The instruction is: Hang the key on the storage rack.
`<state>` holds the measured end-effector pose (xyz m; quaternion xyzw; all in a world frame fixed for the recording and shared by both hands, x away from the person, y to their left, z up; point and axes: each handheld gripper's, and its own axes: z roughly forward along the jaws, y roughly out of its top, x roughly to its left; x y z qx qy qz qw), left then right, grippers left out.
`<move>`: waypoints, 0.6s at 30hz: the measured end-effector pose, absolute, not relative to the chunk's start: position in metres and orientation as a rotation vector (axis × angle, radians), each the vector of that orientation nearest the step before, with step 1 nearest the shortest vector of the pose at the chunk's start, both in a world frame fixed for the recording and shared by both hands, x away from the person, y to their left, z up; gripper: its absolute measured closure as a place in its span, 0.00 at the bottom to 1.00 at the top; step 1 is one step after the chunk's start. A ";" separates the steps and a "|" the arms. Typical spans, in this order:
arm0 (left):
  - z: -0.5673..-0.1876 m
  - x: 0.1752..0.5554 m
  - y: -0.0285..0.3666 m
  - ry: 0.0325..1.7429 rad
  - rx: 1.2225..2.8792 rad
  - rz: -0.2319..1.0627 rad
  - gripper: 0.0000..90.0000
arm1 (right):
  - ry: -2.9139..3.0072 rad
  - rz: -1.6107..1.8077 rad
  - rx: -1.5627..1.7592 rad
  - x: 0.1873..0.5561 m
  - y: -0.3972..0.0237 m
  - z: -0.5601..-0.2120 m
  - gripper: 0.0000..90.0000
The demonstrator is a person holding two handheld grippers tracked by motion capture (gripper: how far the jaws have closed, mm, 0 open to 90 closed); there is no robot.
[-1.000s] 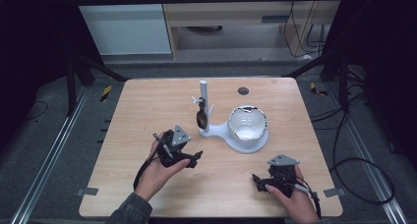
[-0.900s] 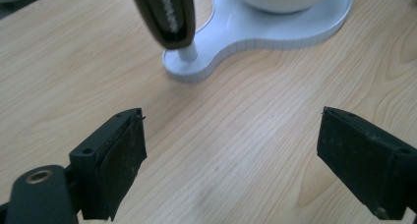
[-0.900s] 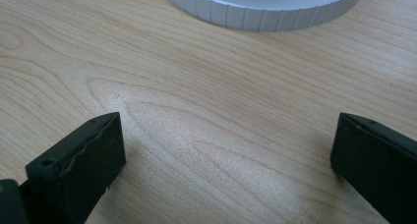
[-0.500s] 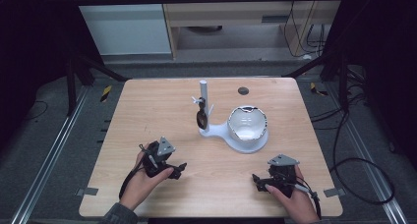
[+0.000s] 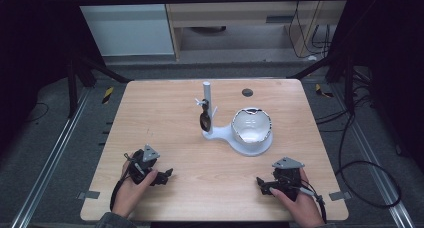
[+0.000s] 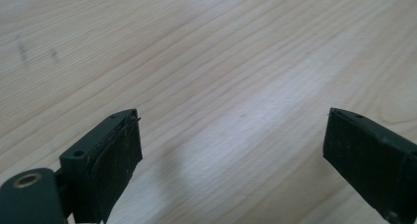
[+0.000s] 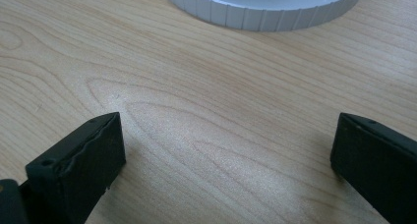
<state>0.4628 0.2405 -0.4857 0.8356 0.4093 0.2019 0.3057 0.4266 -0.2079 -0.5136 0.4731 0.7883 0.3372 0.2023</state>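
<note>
Table (image 5: 165,113): pale wood with long, wavy grain, rectangular with rounded corners; a small dark round inset (image 5: 247,92) sits near its far edge. No writing or brand can be read anywhere.
White stand (image 5: 239,138): smooth white plastic at mid-table, a round dish-like base with an upright post (image 5: 206,105) at its left; in the right gripper view its ribbed rim (image 7: 260,10) is cut off by the top edge.
Bowl part (image 5: 251,126): glossy, with a dark-edged rim; too small to tell what it holds.
Dark item (image 5: 204,119): hangs against the post on a short peg; shape unclear.
Left gripper (image 5: 165,176): black, with a grey three-cornered plate, low at the near left edge; jaws spread wide over bare wood, nothing between them.
Right gripper (image 5: 261,183): near right edge, well apart from the stand; jaws wide apart, empty.
Pads (image 6: 115,160): matte black, worn and rough at the edges.
</note>
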 end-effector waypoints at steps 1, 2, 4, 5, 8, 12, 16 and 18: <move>-0.487 0.464 0.244 1.098 2.208 0.541 0.08 | 2.201 0.941 1.322 0.427 -0.208 -0.514 0.00; -0.489 0.465 0.246 1.113 2.201 0.557 0.08 | 2.201 0.941 1.321 0.427 -0.208 -0.514 0.00; -0.489 0.467 0.251 1.153 2.170 0.551 0.08 | 2.201 0.941 1.321 0.427 -0.208 -0.514 0.00; -0.488 0.467 0.253 1.158 2.146 0.545 0.08 | 2.201 0.941 1.321 0.427 -0.208 -0.514 0.00; -0.489 0.470 0.255 1.169 2.148 0.554 0.07 | 2.201 0.940 1.319 0.427 -0.208 -0.514 0.00; -0.496 0.473 0.257 1.212 2.175 0.520 0.06 | 2.201 0.941 1.319 0.427 -0.208 -0.514 0.00; -0.499 0.477 0.260 1.230 2.184 0.501 0.04 | 2.202 0.941 1.318 0.427 -0.208 -0.514 0.00; -0.501 0.478 0.263 1.236 2.169 0.481 0.02 | 2.202 0.940 1.320 0.427 -0.207 -0.514 0.00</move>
